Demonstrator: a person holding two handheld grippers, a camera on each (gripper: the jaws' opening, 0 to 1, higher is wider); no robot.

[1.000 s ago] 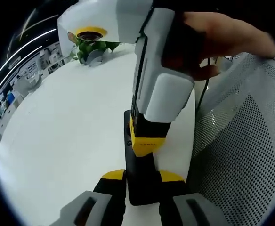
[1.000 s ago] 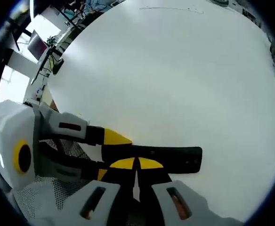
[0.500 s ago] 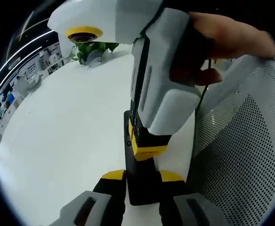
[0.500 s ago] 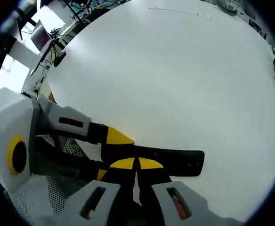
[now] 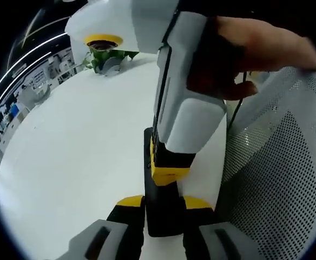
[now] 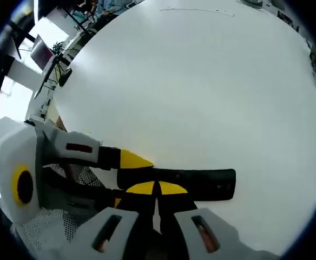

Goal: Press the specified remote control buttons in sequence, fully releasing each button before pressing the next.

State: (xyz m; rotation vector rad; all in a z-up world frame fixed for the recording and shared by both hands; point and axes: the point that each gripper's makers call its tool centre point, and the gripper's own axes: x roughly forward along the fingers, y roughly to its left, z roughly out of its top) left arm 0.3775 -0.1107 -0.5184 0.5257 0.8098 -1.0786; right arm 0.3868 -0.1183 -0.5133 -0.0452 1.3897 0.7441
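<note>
A black remote control [image 5: 159,216] lies lengthwise on the white table [image 5: 77,141], its near end between the yellow-tipped jaws of my left gripper [image 5: 163,203], which is shut on it. My right gripper [image 5: 169,172] comes down from above in a person's hand [image 5: 250,46], its yellow tips together and resting on the remote's top face. In the right gripper view the remote [image 6: 204,183] runs sideways. My right gripper [image 6: 158,188] is shut with its tips against the remote. The left gripper [image 6: 124,179] clamps the remote's left end.
A perforated white chair back [image 5: 277,179] stands close on the right of the left gripper view. A potted green plant [image 5: 106,57] sits at the table's far edge. Desks and shelving [image 6: 66,32] lie beyond the table. The wide tabletop [image 6: 201,92] stretches ahead.
The right gripper's body rocked slightly, its tips staying on the remote. The left gripper keeps its hold, and the remote has not moved.
</note>
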